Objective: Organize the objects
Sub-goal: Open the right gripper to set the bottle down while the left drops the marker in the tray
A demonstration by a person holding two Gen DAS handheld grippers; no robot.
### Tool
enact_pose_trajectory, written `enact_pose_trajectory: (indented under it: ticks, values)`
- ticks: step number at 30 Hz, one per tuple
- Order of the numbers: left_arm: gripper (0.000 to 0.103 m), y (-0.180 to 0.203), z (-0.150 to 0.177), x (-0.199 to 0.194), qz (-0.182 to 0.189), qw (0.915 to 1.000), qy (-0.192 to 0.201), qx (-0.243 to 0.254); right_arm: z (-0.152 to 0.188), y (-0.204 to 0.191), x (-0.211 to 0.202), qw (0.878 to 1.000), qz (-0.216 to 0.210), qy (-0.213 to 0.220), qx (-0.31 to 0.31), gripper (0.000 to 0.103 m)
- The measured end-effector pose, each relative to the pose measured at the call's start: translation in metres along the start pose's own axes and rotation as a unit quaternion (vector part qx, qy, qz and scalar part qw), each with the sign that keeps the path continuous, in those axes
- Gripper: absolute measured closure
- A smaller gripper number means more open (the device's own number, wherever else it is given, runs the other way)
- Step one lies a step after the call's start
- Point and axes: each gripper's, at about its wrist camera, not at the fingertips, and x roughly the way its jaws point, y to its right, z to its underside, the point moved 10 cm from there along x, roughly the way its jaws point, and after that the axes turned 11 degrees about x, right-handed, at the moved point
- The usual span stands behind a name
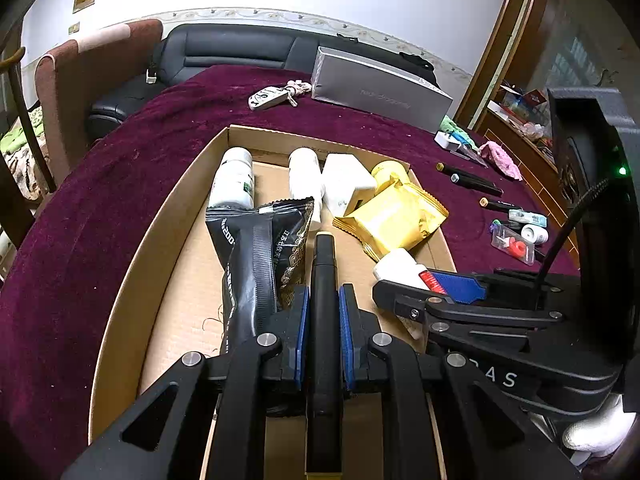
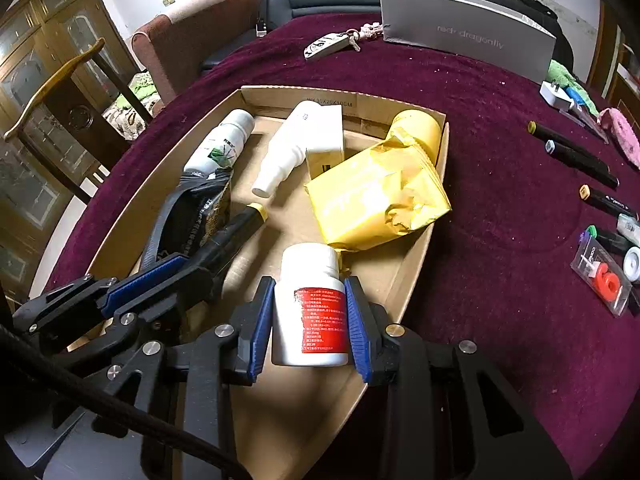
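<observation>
left fingers [image 1: 324,304] clamp black marker [image 1: 323,272] | right fingers [image 2: 310,312] clamp red-labelled bottle [image 2: 309,304] | grey box [image 2: 468,36] — "red dragonfly"

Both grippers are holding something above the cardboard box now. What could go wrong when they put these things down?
The left gripper and right gripper are close together, so they may collide. The black marker hangs beside the black pouch and could catch it. The white bottle with the red label may roll against the yellow packet if released on its side.
</observation>
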Motion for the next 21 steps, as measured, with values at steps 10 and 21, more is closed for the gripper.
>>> enact_pose_trajectory:
  ticks: [10,21]
  values:
    - [0.089,-0.003,-0.002,-0.001,-0.006,1.0,0.002,-0.008,-0.002,0.0,0.002,1.0,0.005,0.003,-0.002,0.07]
    - [0.049,-0.014,-0.007,-0.018,-0.016,0.9992,0.021,-0.028,-0.002,0.001,-0.004,1.0,-0.01,0.0,0.018,0.07]
